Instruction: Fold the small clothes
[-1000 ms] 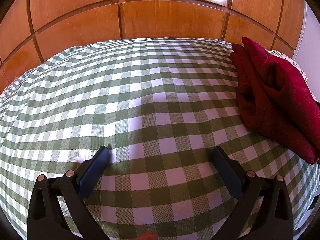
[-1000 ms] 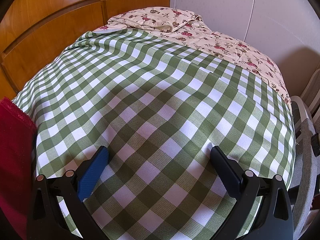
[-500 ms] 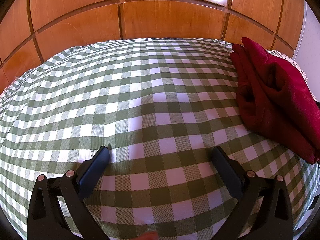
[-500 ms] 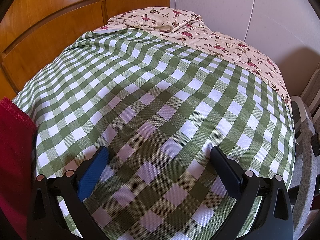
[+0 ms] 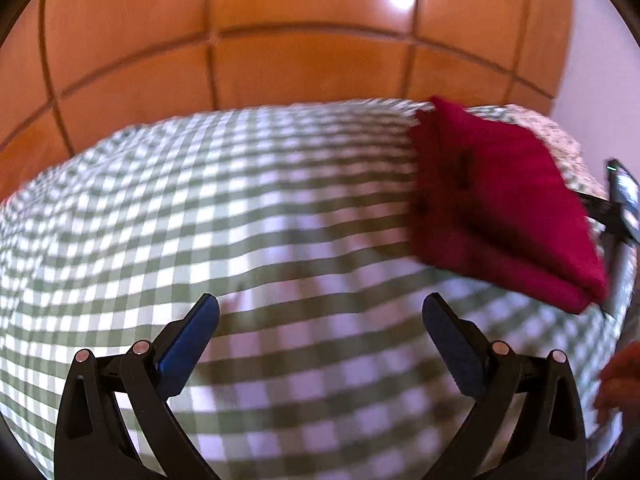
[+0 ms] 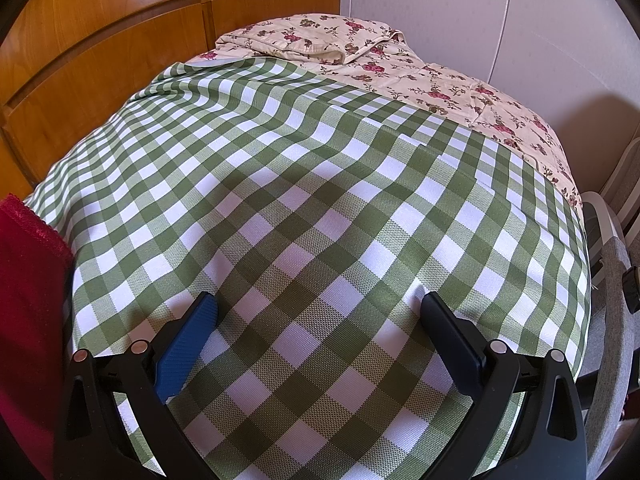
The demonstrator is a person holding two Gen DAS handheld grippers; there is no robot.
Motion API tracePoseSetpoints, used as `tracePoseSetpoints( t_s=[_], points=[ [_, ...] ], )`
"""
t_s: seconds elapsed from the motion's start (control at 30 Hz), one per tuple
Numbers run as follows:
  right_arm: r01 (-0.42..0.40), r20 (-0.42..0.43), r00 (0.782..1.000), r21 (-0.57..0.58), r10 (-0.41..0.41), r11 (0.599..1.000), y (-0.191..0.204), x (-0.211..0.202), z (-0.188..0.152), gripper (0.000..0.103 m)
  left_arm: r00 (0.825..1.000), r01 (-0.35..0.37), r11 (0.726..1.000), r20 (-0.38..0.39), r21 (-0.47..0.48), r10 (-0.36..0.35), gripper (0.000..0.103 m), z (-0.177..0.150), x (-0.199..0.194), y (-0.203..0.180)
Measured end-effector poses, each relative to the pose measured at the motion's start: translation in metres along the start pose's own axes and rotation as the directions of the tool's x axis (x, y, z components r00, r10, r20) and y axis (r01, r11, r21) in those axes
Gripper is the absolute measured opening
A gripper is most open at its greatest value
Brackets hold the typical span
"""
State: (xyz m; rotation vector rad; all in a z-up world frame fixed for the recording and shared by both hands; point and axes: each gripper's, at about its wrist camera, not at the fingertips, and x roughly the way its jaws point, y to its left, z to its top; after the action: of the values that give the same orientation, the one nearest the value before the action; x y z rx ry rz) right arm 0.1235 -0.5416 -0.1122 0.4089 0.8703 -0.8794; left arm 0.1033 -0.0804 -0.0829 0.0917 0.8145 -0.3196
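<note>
Judging by how it lay, your red garment (image 5: 504, 208) was already folded into a neat stack on the bed (image 5: 240, 208), ahead and to the right of your left gripper (image 5: 320, 316). Both it and your right gripper (image 6: 318, 312) stood spread wide and empty. Motion blur smeared the left view; the right view caught only the garment's cropped edge.

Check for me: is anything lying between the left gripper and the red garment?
Nothing visible. Only bare checked cloth lies between the open left gripper and the red garment, which sits ahead and to its right. The view is motion-blurred, so small items could be missed.
</note>
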Motion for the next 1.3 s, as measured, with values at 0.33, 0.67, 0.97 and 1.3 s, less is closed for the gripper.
tracePoseSetpoints(
  t_s=[0.33,0.67,0.97,1.3],
  points=[
    [0.000,0.000,1.000,0.000,0.000,1.000,0.000,0.000,0.000,0.100,0.991,0.038,0.998,0.123,0.042,-0.042,0.101,0.016,-0.065,-0.023],
    [0.000,0.000,1.000,0.000,0.000,1.000,0.000,0.000,0.000,0.100,0.990,-0.005,1.000,0.144,0.000,0.005,0.101,0.021,-0.084,-0.020],
    [0.000,0.000,1.000,0.000,0.000,1.000,0.000,0.000,0.000,0.100,0.990,-0.012,1.000,0.141,0.014,0.010,0.101,0.019,-0.086,-0.021],
    [0.000,0.000,1.000,0.000,0.000,1.000,0.000,0.000,0.000,0.100,0.991,-0.017,1.000,0.132,0.015,0.015,0.101,0.018,-0.084,-0.021]
  ],
)
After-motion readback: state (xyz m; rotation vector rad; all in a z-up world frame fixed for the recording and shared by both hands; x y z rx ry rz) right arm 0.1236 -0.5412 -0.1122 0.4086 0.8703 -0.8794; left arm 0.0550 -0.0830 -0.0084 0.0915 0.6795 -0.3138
